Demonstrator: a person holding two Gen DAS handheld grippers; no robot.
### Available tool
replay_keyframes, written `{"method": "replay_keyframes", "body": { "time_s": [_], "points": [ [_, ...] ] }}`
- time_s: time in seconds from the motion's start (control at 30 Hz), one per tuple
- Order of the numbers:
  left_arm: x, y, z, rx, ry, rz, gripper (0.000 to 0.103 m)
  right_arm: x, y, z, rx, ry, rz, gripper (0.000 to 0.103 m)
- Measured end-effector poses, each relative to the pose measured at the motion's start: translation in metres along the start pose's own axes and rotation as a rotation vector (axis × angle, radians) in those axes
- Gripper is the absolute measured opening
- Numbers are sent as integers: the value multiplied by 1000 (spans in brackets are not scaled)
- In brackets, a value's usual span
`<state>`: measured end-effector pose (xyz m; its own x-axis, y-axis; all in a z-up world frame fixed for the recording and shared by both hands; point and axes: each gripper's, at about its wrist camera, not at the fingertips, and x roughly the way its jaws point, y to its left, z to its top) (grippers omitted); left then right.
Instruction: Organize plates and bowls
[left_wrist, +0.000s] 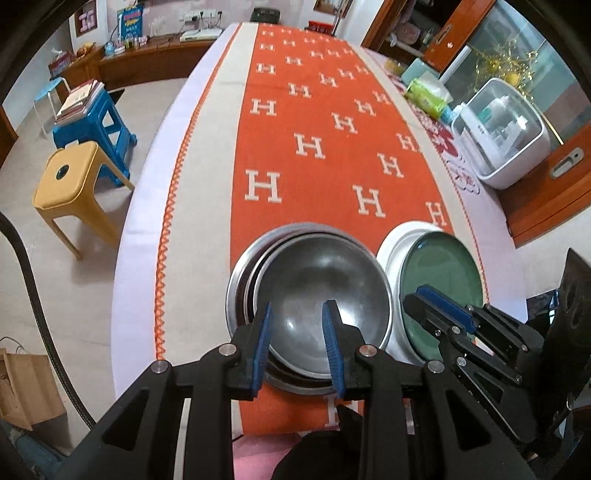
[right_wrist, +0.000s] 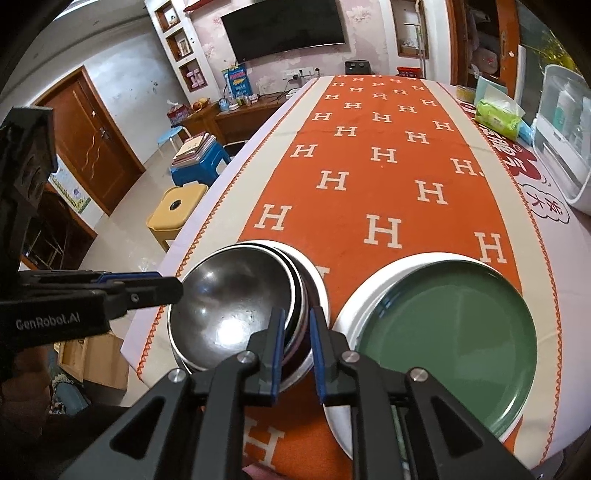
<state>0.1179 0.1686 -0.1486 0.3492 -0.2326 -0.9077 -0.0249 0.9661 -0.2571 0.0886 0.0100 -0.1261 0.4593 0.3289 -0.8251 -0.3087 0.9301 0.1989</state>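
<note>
My left jaws stand slightly spread above the hollow of the top steel bowl, pinching nothing. My right jaws also stand slightly apart, straddling the near rim of the nested bowl stack; I cannot tell whether the pads press on it. The stack sits on the orange H-patterned cloth at the near end of the desk. Just beside it, toward my right, a green plate lies on a white plate. At the desk's far right stand a white lidded container and a green tissue pack. Yellow stool and blue stool stand on the floor to the left.
</note>
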Motion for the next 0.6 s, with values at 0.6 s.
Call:
{"method": "replay_keyframes", "body": {
  "time_s": [0.6],
  "points": [
    [10, 29, -10, -62, 7, -20, 66, 12, -35, -14, 213, 98, 166, 46]
  ]
}}
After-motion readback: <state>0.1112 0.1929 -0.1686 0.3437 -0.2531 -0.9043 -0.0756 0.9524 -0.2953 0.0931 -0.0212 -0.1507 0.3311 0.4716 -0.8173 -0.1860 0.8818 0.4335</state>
